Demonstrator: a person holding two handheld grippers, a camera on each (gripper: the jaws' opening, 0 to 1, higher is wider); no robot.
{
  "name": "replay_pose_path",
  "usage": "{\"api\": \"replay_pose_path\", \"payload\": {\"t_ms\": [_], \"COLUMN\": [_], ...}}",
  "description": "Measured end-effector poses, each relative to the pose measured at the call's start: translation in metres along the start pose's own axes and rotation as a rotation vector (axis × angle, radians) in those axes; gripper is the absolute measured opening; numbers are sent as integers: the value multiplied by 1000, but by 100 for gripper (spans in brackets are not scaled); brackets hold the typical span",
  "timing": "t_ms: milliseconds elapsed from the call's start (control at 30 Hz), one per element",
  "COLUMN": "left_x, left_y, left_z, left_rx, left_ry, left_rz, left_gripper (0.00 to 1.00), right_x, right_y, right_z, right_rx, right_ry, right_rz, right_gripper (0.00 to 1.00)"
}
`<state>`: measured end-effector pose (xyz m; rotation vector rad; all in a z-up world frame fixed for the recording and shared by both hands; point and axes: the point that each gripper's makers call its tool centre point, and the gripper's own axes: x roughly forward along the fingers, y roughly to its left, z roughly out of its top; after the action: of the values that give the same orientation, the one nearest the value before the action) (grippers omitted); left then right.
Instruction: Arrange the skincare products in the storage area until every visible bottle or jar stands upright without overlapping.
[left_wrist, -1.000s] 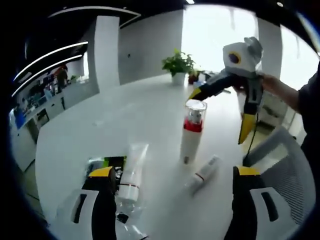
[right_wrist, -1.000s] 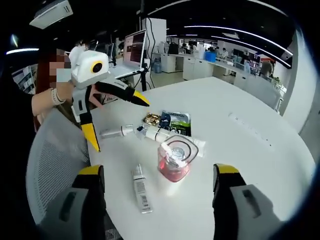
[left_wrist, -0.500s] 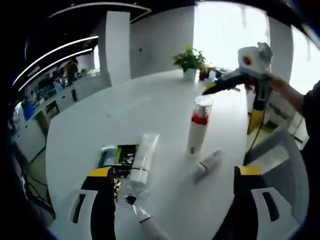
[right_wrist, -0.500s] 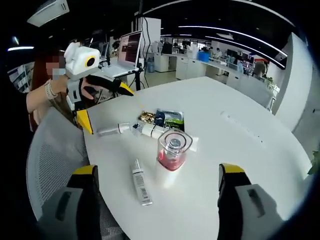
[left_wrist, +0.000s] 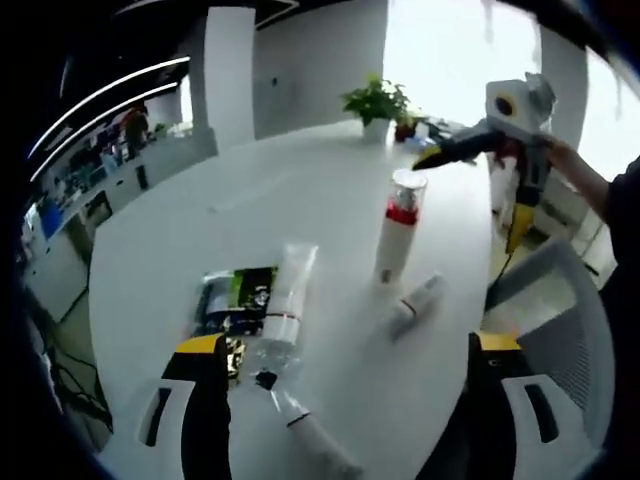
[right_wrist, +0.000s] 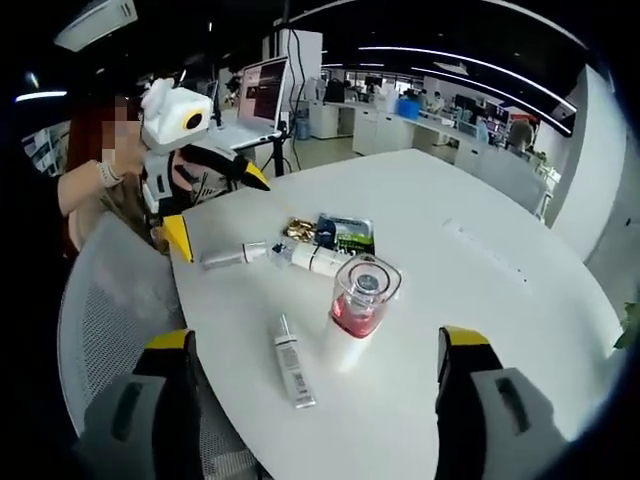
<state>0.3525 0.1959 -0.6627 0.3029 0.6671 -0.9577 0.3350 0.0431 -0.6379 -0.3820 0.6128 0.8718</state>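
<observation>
White round table (right_wrist: 480, 300). One pump bottle (left_wrist: 398, 240), red band under a clear cap, stands upright near mid-table. Three tubes lie flat: large clear-ended tube (left_wrist: 280, 318), long axis running away from the left gripper (left_wrist: 345, 355); small tube (left_wrist: 415, 304) just beside the bottle; slim tube (right_wrist: 222, 257) near the edge. One green sachet (left_wrist: 228, 298) flat. Both the left gripper and the right gripper (right_wrist: 313, 350) are spread wide, empty.

A potted plant (left_wrist: 376, 104), a laptop (right_wrist: 264, 91) and a mesh chair (right_wrist: 95, 300) surround the white table (left_wrist: 290, 200).
</observation>
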Motion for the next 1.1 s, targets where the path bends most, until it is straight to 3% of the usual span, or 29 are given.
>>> {"api": "replay_pose_path", "payload": {"t_ms": [300,533,667,900,1100], "left_x": [15,29,39,55,66], "left_y": [6,21,29,35,39], "left_z": [-1,12,11,15,18], "left_rx": [67,65,85,98,100], "left_ry": [62,58,96,115,123], "left_rz": [-27,-41,-47,-73,-83], "left_gripper": [97,97,97,97,97], "right_x": [-3,-5,-6,-6,-7], "right_y": [1,-5,-8,-7,-8], "right_z": [-1,0,-1,-7,-12], "right_rx": [14,30,40,72,93], "right_ry": [-5,-14,-17,-16,-14], "right_rz": [-15,-36,-44,-39,-37], "right_gripper": [99,99,99,99,91]}}
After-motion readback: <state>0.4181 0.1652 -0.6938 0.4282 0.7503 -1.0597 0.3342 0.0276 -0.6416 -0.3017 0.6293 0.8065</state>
